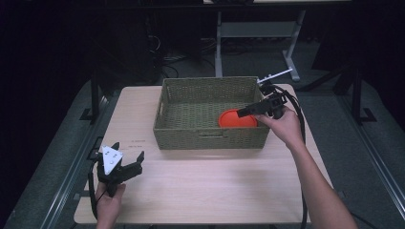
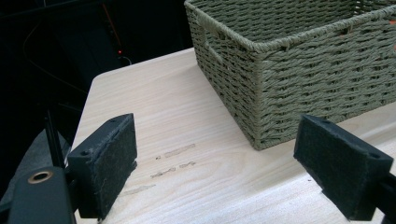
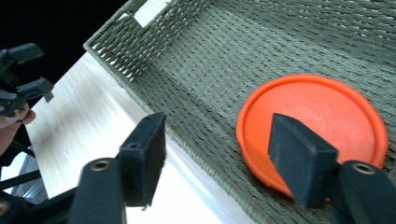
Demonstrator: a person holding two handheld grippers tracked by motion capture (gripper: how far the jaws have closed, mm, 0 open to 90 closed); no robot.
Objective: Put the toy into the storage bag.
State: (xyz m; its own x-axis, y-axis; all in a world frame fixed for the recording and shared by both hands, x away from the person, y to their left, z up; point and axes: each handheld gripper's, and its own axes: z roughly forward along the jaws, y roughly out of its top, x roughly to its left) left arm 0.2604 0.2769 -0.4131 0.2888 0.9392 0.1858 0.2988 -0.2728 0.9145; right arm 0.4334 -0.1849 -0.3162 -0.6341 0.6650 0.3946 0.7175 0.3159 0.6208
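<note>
While the left gripper (image 1: 128, 168) rests open on the table (image 1: 210, 186) well in front of the woven basket (image 1: 210, 136), the right gripper (image 3: 219, 158) hangs open over that basket's right end, above the orange disc (image 1: 235, 119) lying inside.

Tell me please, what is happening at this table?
A person holds a gripper in each hand at a wooden table. The right gripper, open, hangs over a woven basket where an orange plate lies on the bottom. The left gripper, open and holding nothing, waits near the table's front left corner.
</note>
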